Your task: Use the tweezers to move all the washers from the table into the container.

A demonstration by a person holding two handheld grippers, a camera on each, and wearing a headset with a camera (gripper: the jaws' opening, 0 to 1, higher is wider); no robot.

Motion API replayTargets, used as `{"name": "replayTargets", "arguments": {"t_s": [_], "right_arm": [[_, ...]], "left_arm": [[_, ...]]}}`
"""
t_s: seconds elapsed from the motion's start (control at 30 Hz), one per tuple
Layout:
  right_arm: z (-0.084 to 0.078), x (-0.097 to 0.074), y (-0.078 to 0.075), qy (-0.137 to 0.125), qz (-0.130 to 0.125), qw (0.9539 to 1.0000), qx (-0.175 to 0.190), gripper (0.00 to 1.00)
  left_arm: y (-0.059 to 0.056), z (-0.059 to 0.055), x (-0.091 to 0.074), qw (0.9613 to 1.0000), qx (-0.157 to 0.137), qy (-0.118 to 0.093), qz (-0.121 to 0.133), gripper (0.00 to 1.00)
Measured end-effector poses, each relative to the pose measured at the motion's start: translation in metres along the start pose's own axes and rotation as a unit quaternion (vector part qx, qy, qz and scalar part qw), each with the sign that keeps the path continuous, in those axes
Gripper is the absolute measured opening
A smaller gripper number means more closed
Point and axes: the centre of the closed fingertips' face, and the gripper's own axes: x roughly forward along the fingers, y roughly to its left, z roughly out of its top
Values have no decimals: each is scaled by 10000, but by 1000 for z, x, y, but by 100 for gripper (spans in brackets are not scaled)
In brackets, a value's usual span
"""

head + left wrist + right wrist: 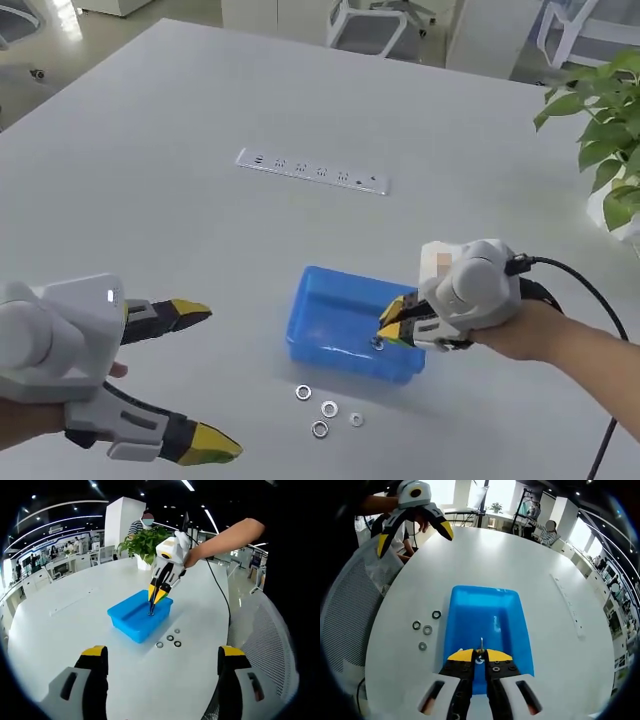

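Right gripper view, right fingers (462, 655) clenched on tweezers (481, 644) over blue container (470, 607), washers (427, 629) beside it, left fingers (447, 529) released.

The container (335, 318) is bright blue on the pale grey-white table (200, 220). At its six o'clock the washers (328, 409) are silver. The left gripper (220, 382) and right gripper (385, 332) have white-grey bodies, black jaws and yellow tips. The tweezers (481, 644) are steel-grey. At the container's twelve o'clock the power strip (312, 170) is white. At its two o'clock the plant (605, 130) is green. The cable (590, 290) is black.
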Motion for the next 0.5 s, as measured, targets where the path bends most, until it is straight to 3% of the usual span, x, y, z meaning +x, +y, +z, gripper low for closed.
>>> {"name": "replayTargets", "arguments": {"t_s": [0.5], "right_arm": [[15, -15, 6, -147, -46, 9999, -64, 8]], "left_arm": [[0, 4, -1, 10000, 18, -60, -29, 97]]}}
